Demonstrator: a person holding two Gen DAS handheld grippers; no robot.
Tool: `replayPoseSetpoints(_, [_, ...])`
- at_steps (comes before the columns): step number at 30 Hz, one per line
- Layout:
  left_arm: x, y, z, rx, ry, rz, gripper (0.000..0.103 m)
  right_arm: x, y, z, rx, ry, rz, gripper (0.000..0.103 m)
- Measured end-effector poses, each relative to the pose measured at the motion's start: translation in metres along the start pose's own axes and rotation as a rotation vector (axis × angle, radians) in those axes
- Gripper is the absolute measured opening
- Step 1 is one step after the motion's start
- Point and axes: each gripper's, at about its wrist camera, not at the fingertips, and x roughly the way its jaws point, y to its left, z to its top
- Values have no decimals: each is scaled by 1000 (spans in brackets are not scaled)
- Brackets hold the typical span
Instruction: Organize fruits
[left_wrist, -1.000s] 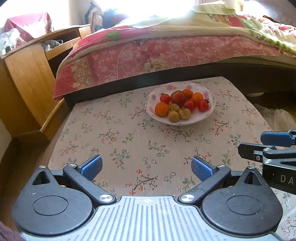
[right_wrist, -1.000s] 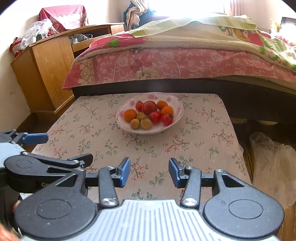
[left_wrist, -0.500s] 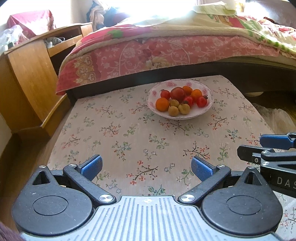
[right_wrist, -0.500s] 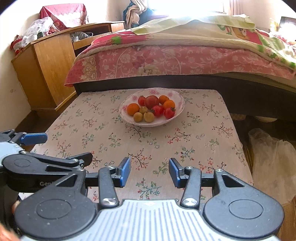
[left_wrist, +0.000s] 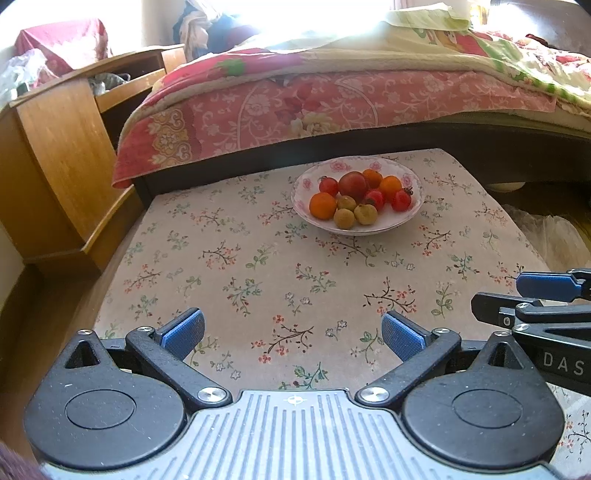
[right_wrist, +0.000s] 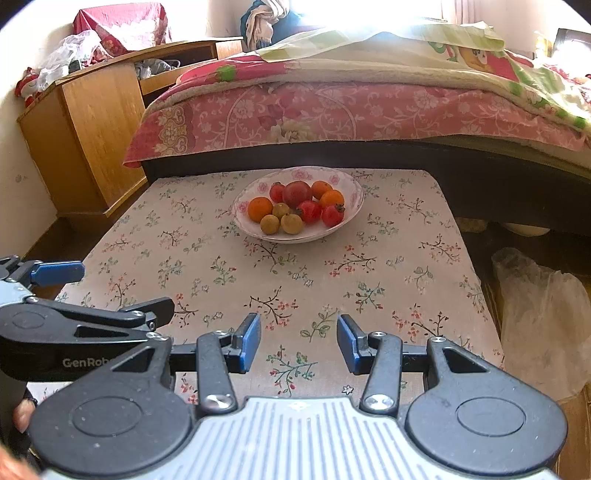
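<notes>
Both grippers, left and right, are backing away from the fruit bowl, jaws apart and empty; all fruits are sitting gathered inside.

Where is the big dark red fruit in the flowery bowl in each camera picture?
Left wrist view: the big dark red round fruit sits upper middle, at the back of the white flowered bowl.
Right wrist view: it sits just above centre.
Shared landmark: the pink floral bedspread behind the bowl.
</notes>
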Motion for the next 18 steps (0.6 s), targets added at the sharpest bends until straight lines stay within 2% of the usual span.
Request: replayPoseSetpoints(18, [-4, 0, -7, 2, 8, -6, 103, -2, 2, -6, 6, 11, -1, 48])
